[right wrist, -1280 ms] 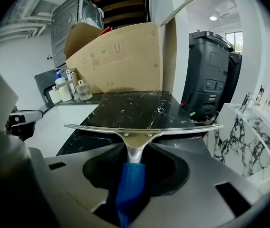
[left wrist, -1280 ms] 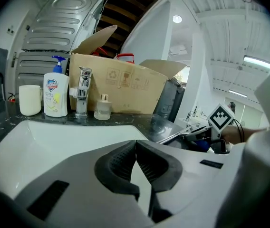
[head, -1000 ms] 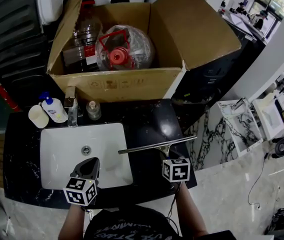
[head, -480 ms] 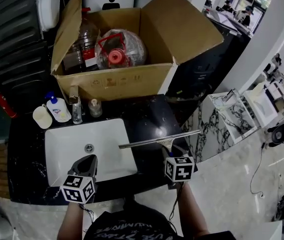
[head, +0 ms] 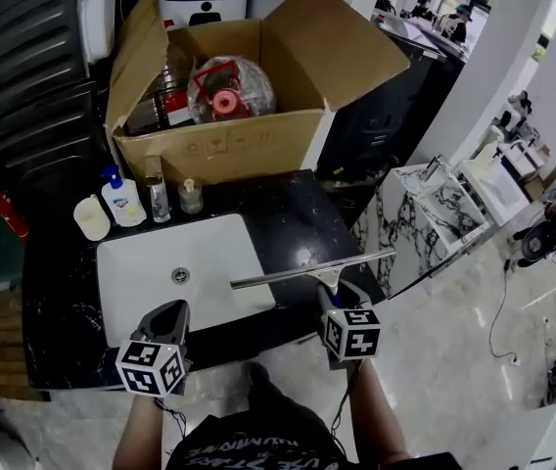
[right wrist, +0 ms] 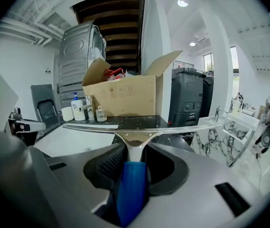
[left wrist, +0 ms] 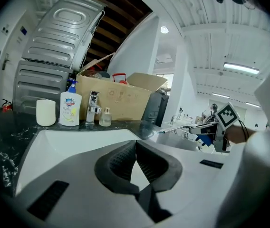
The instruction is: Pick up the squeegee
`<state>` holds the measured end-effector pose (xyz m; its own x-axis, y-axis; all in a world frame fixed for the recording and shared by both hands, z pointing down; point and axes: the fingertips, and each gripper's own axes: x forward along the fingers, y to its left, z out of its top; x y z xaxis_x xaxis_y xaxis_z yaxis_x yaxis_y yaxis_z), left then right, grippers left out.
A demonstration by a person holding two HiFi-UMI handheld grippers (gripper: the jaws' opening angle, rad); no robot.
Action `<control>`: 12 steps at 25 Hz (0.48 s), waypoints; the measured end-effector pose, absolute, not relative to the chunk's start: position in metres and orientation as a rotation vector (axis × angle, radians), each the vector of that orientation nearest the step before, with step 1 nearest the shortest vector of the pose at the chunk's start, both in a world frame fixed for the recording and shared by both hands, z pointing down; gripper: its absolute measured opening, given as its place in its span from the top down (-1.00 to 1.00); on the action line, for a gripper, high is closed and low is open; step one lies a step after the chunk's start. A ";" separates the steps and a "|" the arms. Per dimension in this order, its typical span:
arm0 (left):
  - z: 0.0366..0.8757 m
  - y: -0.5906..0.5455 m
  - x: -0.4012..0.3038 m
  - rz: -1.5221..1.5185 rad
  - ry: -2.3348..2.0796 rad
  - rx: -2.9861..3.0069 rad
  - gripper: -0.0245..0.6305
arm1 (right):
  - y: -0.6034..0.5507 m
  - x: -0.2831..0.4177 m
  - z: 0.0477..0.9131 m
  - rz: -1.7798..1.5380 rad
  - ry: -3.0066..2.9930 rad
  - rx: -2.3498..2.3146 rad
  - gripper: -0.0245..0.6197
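Note:
The squeegee (head: pixel 309 271), a long metal blade on a blue handle (right wrist: pixel 131 184), is held level above the black counter's (head: pixel 288 223) front right part. My right gripper (head: pixel 335 298) is shut on the handle, and the blade (right wrist: pixel 139 128) stretches crosswise just beyond the jaws. My left gripper (head: pixel 170 313) hovers at the front edge of the white sink (head: pixel 141 267), its pads (left wrist: pixel 120 158) closed together with nothing between them. The left gripper view also catches the right gripper (left wrist: pixel 216 127) with the squeegee (left wrist: pixel 175 129) off to the right.
An open cardboard box (head: pixel 229 140) with water bottles stands behind the sink. A faucet (head: pixel 156 196), a soap bottle (head: pixel 119 199), a white cup (head: pixel 92 217) and a small bottle (head: pixel 190 196) line the sink's back edge. A marble unit (head: pixel 425 213) stands right of the counter.
Both grippers have drawn back from the sink toward the person and risen. The squeegee has gone up and back with the right gripper.

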<state>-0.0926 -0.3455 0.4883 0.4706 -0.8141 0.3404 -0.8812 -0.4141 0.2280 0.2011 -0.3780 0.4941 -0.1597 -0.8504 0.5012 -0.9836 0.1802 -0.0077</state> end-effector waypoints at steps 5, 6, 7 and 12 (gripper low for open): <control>0.480 -0.307 -0.101 0.235 -1.394 2.385 0.86 | -0.331 0.189 0.483 0.446 -2.080 1.782 0.44; 0.479 -0.300 -0.103 0.234 -1.388 2.394 0.86 | -0.321 0.186 0.481 0.443 -2.080 1.793 0.44; 0.478 -0.292 -0.105 0.233 -1.381 2.401 0.86 | -0.310 0.184 0.481 0.441 -2.079 1.802 0.44; 0.476 -0.254 -0.114 0.236 -1.348 2.428 0.86 | -0.260 0.173 0.482 0.436 -2.064 1.841 0.44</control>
<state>-0.1144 -0.2543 0.4763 0.5326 -0.7871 0.3110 -0.8460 -0.4844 0.2228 0.1732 -0.2602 0.4819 -0.1026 -0.8892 0.4459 -0.9936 0.1133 -0.0027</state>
